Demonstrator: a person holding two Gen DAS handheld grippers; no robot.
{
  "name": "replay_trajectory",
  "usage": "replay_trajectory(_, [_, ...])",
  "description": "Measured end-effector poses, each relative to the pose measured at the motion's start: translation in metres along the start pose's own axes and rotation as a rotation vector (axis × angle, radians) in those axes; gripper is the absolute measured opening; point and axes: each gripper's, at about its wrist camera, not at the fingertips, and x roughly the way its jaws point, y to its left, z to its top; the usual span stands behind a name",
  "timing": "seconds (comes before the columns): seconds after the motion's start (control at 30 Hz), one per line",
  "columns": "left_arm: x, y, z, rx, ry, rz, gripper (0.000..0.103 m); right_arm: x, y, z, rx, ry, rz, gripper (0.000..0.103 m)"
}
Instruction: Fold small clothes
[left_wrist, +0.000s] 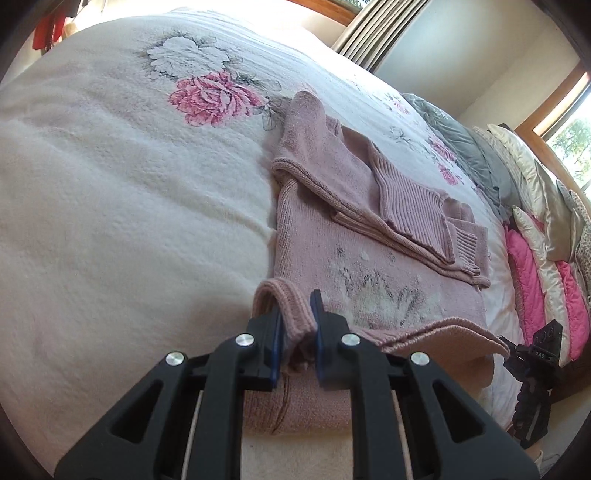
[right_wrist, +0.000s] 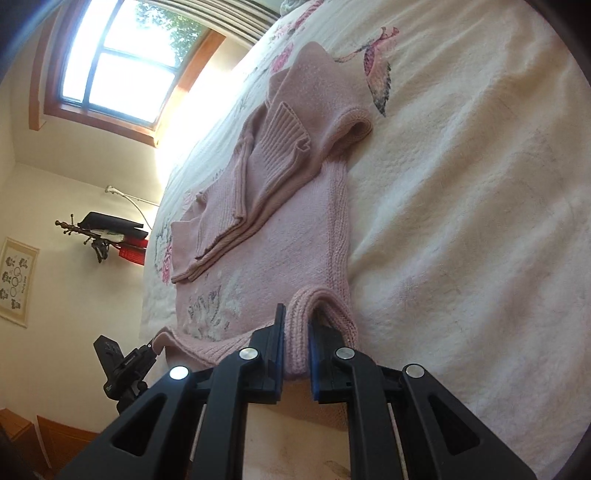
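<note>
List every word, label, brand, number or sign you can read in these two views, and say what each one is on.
"DAS": white letters on the black body of the right gripper, as they seem to read in the left wrist view; the marks above them are too small to read.
Left gripper: white print on its body in the right wrist view, too blurred to read.
Framed picture on the wall: only flower and ring shapes, no legible text.
Pink sweater: a faded motif, no words.

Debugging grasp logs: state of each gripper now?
Left gripper: closed on the pink sweater hem corner.
Right gripper: closed on the sweater's other hem corner.
</note>
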Motion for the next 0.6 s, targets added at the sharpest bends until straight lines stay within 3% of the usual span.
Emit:
replay_trajectory(0.13, [0.011,-0.003,0.011,0.008,0.031,0.011,0.020,0.007,-0.007,0.007,0.038,0.016,0.008,0.013])
replay_trajectory(0.2, [0.008,0.003,0.015,-0.037,0.039,-0.023,0.024,0.007,-0.005,0.008,0.025,0.020,-0.001,0.014])
replay_trajectory(0.3, [-0.005,0.009,0.019,-0.072,0.004,-0.049,0.039,0.005,0.000,0.007,-0.005,0.025,-0.017,0.016])
replay_trajectory(0.37, [-0.013,0.009,0.021,-0.049,-0.013,-0.034,0.040,0.003,0.002,0.007,-0.001,0.028,-0.013,0.019])
replay_trajectory(0.47, [-0.021,0.008,0.022,-0.005,-0.013,-0.027,0.041,-0.005,0.005,0.009,-0.002,-0.005,-0.043,0.037])
replay_trajectory(0.5, [-0.022,0.006,0.021,0.016,-0.015,-0.019,0.043,-0.011,0.007,0.010,-0.010,-0.026,-0.077,0.053])
replay_trajectory(0.6, [-0.019,-0.003,0.019,0.092,-0.018,0.010,0.048,-0.025,0.009,0.011,-0.030,-0.061,-0.099,0.056])
